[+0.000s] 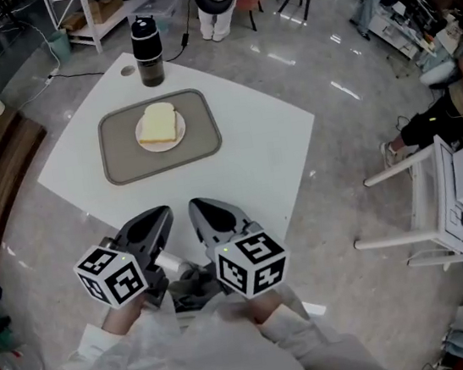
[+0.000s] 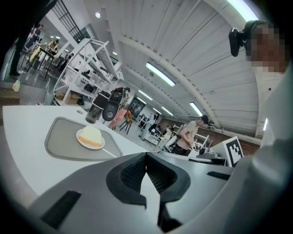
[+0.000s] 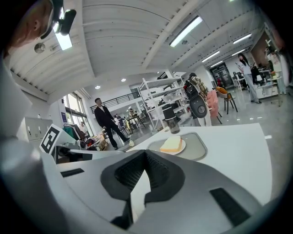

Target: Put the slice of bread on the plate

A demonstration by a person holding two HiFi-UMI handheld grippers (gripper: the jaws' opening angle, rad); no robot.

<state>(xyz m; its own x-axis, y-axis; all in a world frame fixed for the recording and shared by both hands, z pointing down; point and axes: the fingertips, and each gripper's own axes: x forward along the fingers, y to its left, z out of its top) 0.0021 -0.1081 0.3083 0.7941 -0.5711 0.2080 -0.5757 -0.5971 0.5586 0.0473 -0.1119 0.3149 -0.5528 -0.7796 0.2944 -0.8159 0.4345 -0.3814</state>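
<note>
A pale slice of bread (image 1: 157,123) (image 2: 91,134) (image 3: 171,144) lies on a small white plate (image 1: 162,142) (image 2: 84,142) (image 3: 182,148). The plate sits in the middle of a grey tray (image 1: 199,124) (image 2: 59,139) (image 3: 198,147) on the white table (image 1: 260,146). My left gripper (image 1: 158,221) (image 2: 145,156) and right gripper (image 1: 202,211) (image 3: 145,154) hover side by side over the table's near edge, well short of the tray. Both are shut, tips touching, with nothing between them.
A dark tumbler (image 1: 147,51) (image 2: 94,113) (image 3: 171,122) stands just beyond the tray's far edge. A white bench (image 1: 425,195) stands on the floor to the right. People and shelving fill the room behind the table.
</note>
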